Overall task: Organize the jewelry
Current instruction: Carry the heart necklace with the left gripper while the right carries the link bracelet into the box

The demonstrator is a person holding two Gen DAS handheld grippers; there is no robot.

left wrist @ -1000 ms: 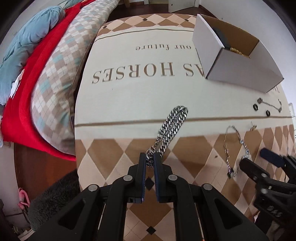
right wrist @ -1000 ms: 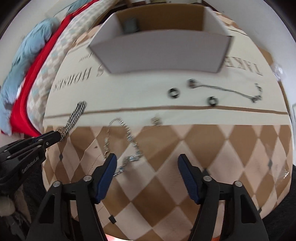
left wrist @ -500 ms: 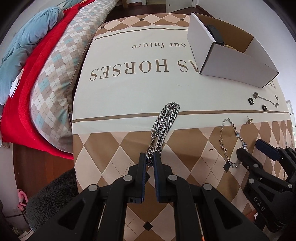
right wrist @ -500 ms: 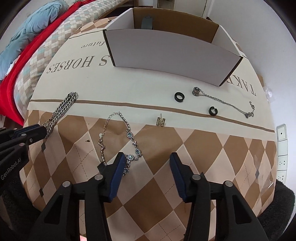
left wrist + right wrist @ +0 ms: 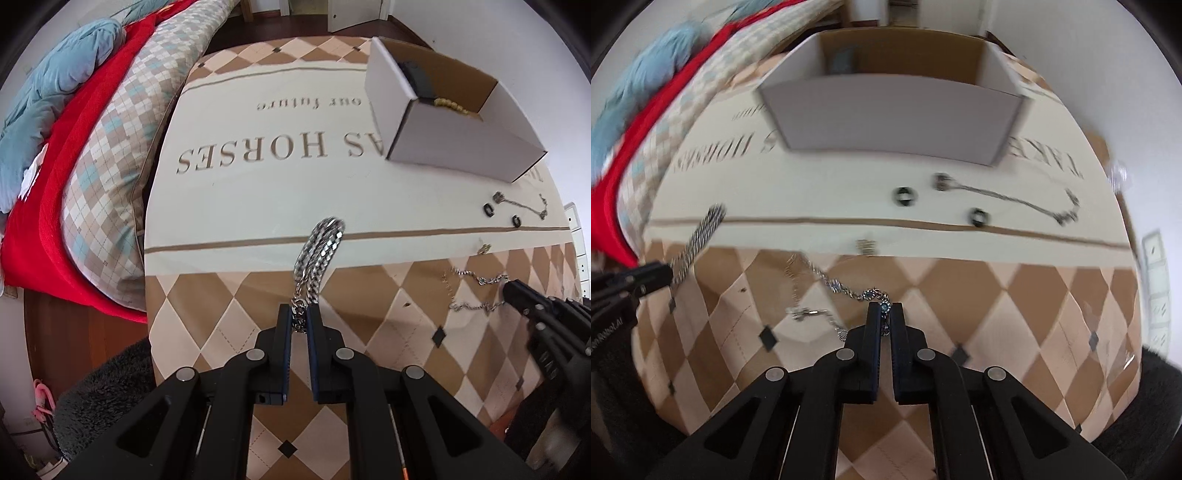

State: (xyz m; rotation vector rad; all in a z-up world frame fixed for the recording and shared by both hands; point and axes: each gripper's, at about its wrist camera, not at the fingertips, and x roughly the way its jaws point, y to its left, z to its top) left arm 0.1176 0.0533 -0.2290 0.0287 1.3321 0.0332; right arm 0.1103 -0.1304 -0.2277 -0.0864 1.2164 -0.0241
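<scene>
Cardboard box, white outside and brown inside, stands open-topped on the cream band of the printed cloth, toward the far right corner. Inside it, in the left wrist view, lie a dark strap-like item against the far end wall and a strand of gold beads just beside it. The right wrist view shows only a grey-blue object at the box's far left inner corner; it is too blurred to identify.

Left gripper is clamped on the near end of a heavy silver curb chain, which runs doubled away from the pads across the checked border onto the cream band.

Right gripper is pinched together on a fine silver bracelet with blue stones; one blue link sits between the pads, and the remainder trails in a loop to the left over the checked border.

Loose items lie on the cream band between the box and the brown stripe: two black rings, a thin silver chain beside them, and a small gold piece at the stripe's near side.
</scene>
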